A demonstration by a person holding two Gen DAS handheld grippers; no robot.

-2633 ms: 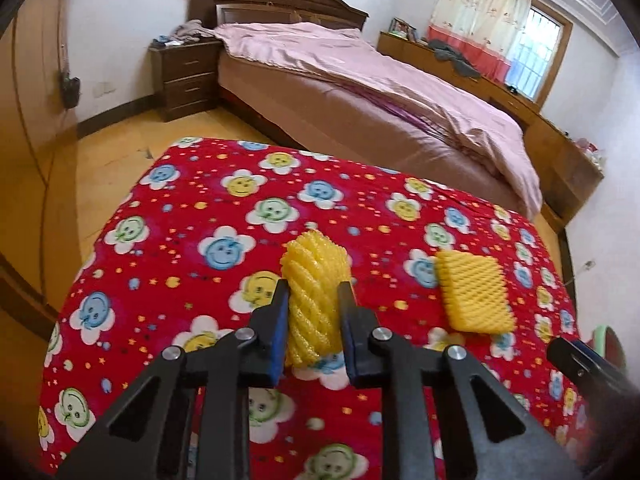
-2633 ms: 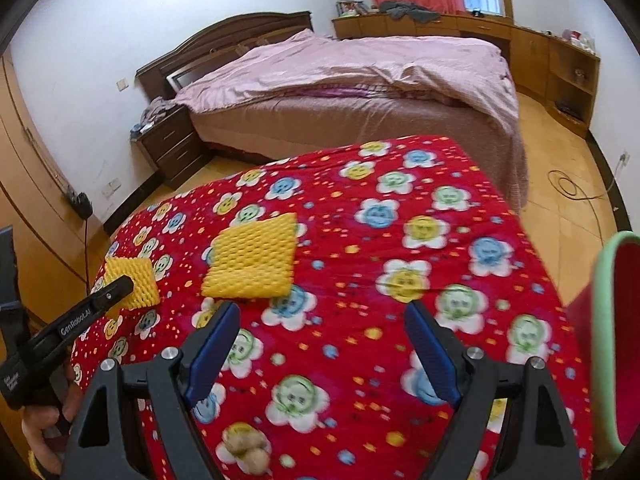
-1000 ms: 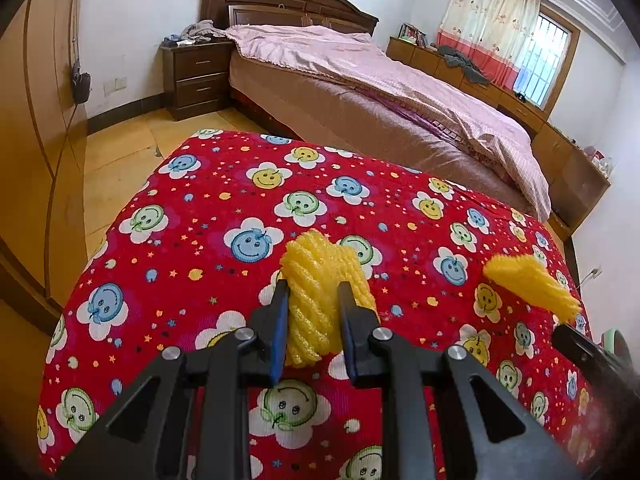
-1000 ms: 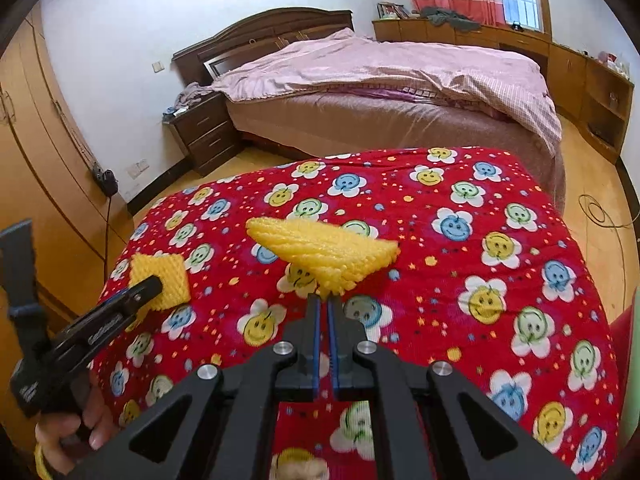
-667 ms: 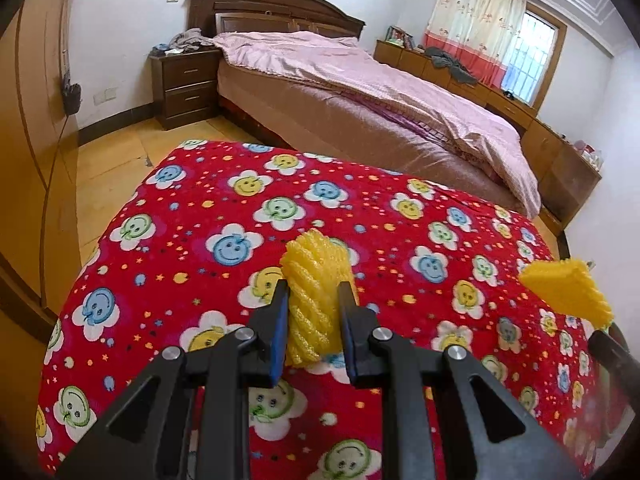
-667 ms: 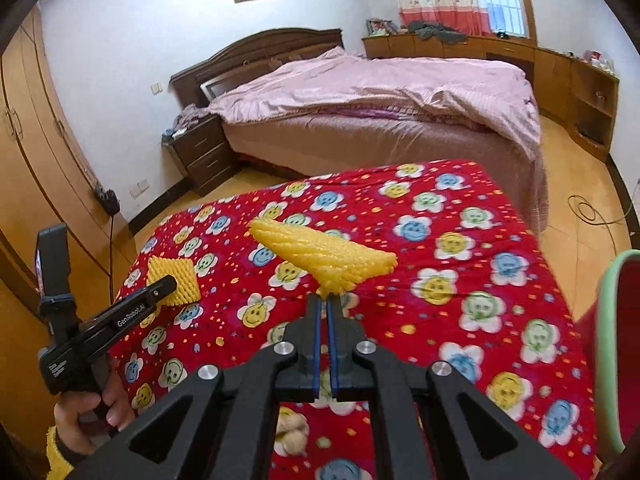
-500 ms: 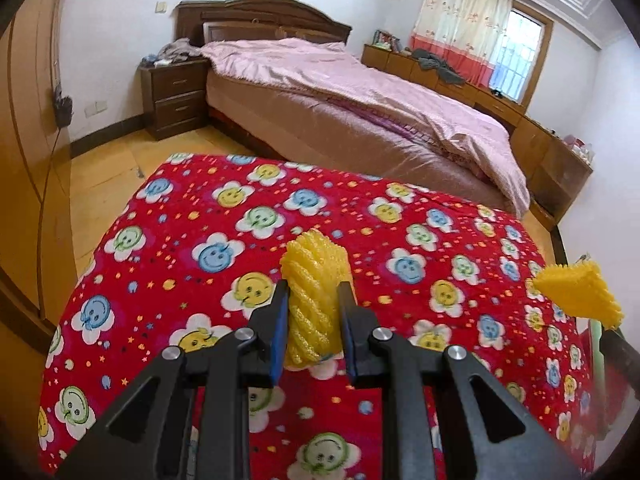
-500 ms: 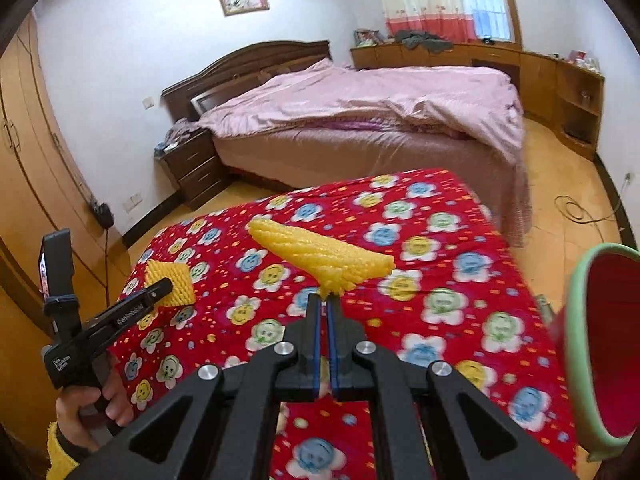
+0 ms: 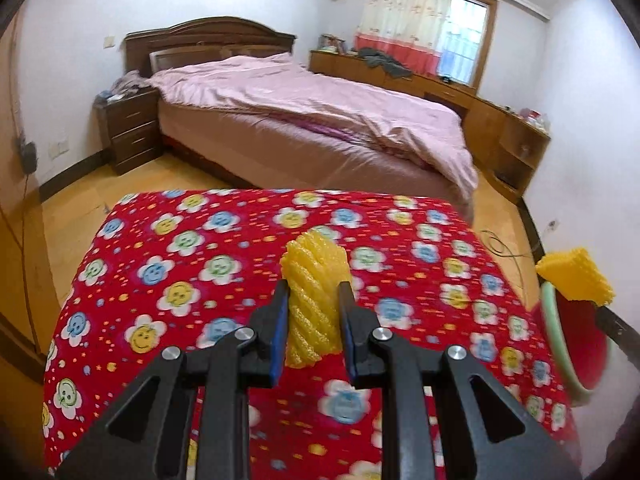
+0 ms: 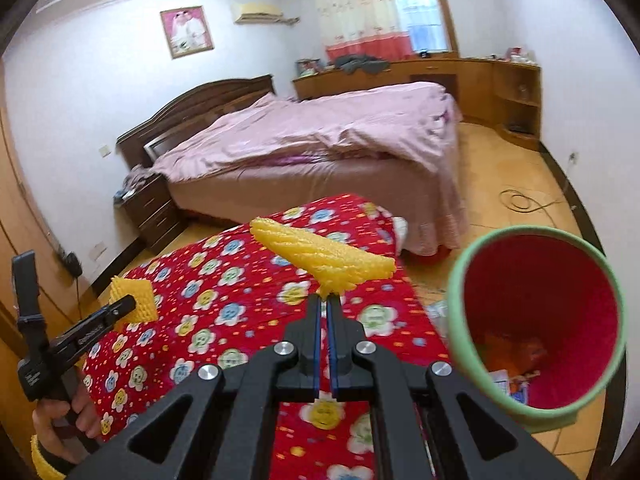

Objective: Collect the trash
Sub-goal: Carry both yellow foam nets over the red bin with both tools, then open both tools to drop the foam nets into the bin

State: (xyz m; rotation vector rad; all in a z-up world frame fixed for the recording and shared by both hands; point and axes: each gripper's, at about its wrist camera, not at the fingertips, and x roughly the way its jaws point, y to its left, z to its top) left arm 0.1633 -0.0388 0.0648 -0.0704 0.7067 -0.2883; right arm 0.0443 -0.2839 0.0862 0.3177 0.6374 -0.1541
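Note:
My left gripper (image 9: 313, 307) is shut on a rolled yellow foam net (image 9: 314, 284), held above the red flowered cloth (image 9: 208, 264). My right gripper (image 10: 324, 298) is shut on the edge of a second yellow foam net (image 10: 324, 258), which sticks out flat above its tips. This second net (image 9: 574, 276) also shows at the right edge of the left wrist view, over the bin. A red bin with a green rim (image 10: 536, 320) stands on the floor right of the table, with some rubbish at its bottom. The left gripper and its net (image 10: 134, 300) appear at the left in the right wrist view.
A bed with a pink cover (image 10: 320, 140) lies beyond the table. A dark nightstand (image 9: 130, 130) stands left of the bed, wooden cabinets (image 10: 460, 76) line the far wall. A cable (image 10: 524, 202) coils on the wooden floor. A hand (image 10: 60, 428) holds the left gripper's handle.
Both grippers have lifted and swung right with their foam nets. The bin has come fully into the right wrist view, and the right net now hangs close to its rim.

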